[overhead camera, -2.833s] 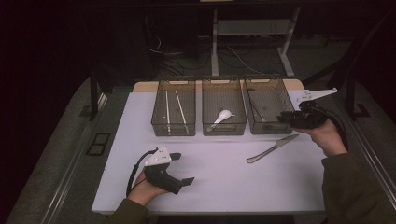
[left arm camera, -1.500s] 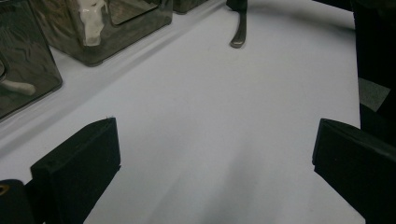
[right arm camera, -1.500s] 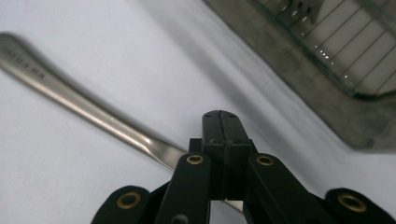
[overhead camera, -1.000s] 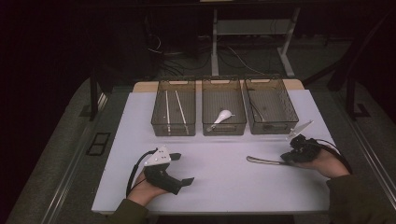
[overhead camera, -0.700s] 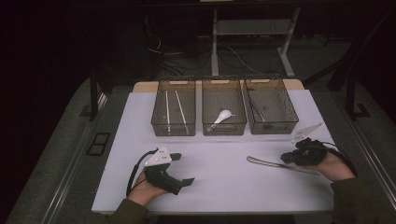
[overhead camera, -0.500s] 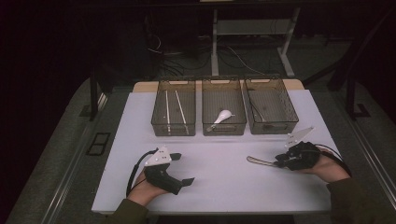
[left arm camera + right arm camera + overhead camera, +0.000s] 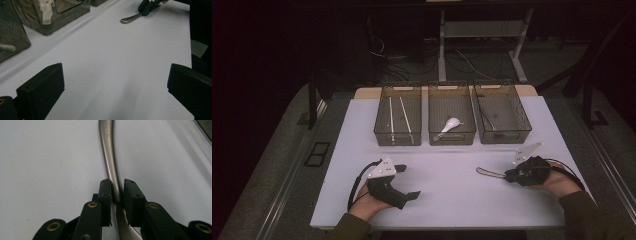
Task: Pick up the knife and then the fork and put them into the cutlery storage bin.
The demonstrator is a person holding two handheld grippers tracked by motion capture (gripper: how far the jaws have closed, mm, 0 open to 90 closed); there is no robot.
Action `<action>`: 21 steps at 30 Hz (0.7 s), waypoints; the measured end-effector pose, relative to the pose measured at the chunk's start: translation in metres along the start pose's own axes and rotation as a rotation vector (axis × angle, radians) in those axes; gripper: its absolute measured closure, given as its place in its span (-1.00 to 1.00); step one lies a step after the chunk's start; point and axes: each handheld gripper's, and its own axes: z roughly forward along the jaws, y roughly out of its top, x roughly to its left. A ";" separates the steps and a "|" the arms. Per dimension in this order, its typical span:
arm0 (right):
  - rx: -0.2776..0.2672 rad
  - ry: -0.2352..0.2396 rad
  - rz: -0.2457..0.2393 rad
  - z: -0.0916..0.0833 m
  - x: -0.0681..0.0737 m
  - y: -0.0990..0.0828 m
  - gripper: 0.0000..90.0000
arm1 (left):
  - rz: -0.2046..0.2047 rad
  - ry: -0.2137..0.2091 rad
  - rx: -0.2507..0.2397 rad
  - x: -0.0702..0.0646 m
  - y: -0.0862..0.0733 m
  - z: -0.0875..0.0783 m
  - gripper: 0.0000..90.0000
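Right gripper [image 7: 511, 175] low on the white table [image 7: 447, 200] at the right, jaws around a metal knife [image 7: 490, 173] lying flat, left gripper [image 7: 404, 182] resting with jaws spread wide, left gripper view, knife handle [image 7: 131, 18] far off, right gripper view, pads having just been closing, pinching the knife [image 7: 110, 162].

The right claw [image 7: 511, 175] has just been closing, pads pinching; the left claw [image 7: 409, 181] rests gaping wide.
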 end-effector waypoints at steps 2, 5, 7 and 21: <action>-0.003 -0.002 -0.011 0.000 0.001 0.000 0.72 | 0.000 0.001 -0.001 0.000 0.000 0.000 -0.99; -0.017 -0.006 -0.003 0.000 0.003 -0.001 0.76 | -0.004 0.001 -0.003 0.000 0.000 -0.001 -0.99; -0.032 -0.001 0.020 -0.001 0.003 -0.004 0.77 | -0.004 0.001 -0.004 0.001 0.000 -0.001 -0.99; -0.103 -0.017 0.096 -0.015 -0.001 0.000 0.77 | 0.001 0.000 -0.006 0.000 0.001 -0.001 -0.99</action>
